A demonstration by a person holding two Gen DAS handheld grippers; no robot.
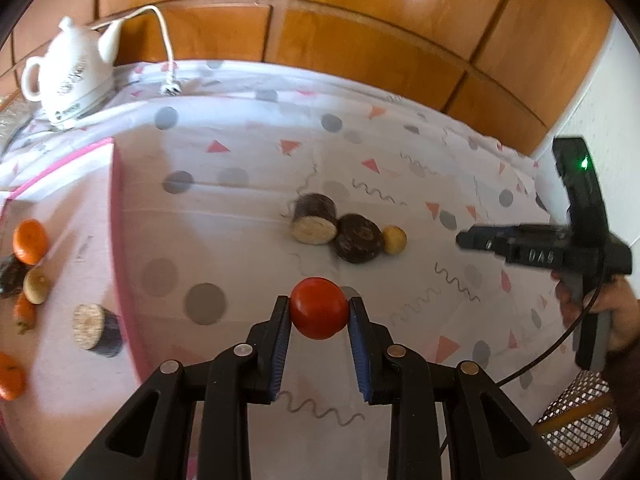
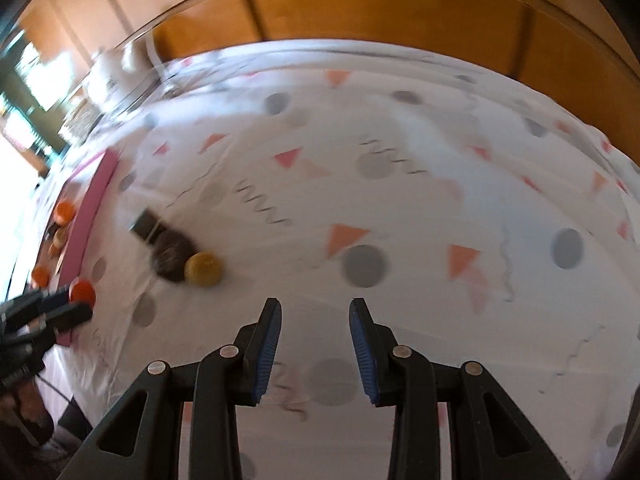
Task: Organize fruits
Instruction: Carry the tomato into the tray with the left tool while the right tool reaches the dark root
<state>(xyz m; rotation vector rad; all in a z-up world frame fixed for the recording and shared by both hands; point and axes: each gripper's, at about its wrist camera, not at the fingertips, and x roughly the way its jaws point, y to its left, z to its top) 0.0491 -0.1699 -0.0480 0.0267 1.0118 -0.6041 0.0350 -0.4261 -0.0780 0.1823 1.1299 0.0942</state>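
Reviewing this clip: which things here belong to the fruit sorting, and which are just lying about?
Job:
- red tomato in the left gripper
- pink-edged tray holding oranges
- dark cut pieces and a small yellow fruit on the cloth
- right gripper, empty

Lying about:
- white kettle
- its plug

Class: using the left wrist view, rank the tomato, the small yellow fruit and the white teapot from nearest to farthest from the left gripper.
1. Tomato: clamped between the left gripper pads.
2. Small yellow fruit: mid-table, beyond and right.
3. White teapot: far left corner, by the wooden panelling.
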